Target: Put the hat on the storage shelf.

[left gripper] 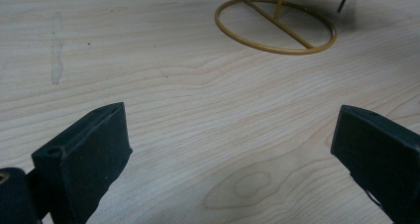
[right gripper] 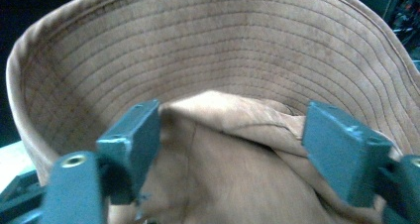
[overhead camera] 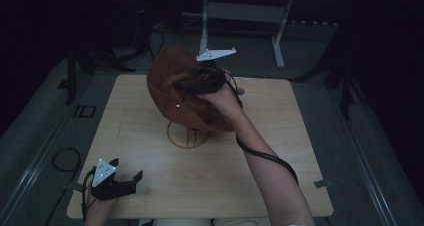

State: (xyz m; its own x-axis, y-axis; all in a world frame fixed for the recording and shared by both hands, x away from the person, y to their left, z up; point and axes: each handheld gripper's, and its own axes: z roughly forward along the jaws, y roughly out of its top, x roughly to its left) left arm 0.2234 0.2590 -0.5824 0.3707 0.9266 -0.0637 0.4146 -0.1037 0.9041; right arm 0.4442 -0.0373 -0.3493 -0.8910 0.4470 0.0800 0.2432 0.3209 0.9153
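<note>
Brown suede hat (overhead camera: 172,88) sits tilted on the gold wire stand (overhead camera: 187,135) at the table's (overhead camera: 150,176) middle. Right gripper (right gripper: 230,135) has its fingers wide apart around the crumpled crown, gripping nothing; left gripper (overhead camera: 122,178) rests open nearby. I would settle the crown evenly before withdrawing slowly.

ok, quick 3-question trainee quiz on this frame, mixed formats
1. True or false: the left claw holds the brown hat.
2. The hat sits on: A) a gold wire stand B) a plate C) a box.
3. Are the right claw jaws pressing on the hat?

Key: 1 false, its open jaws are over bare table. 2 A. 3 No, they stand apart with the fabric between them.
</note>
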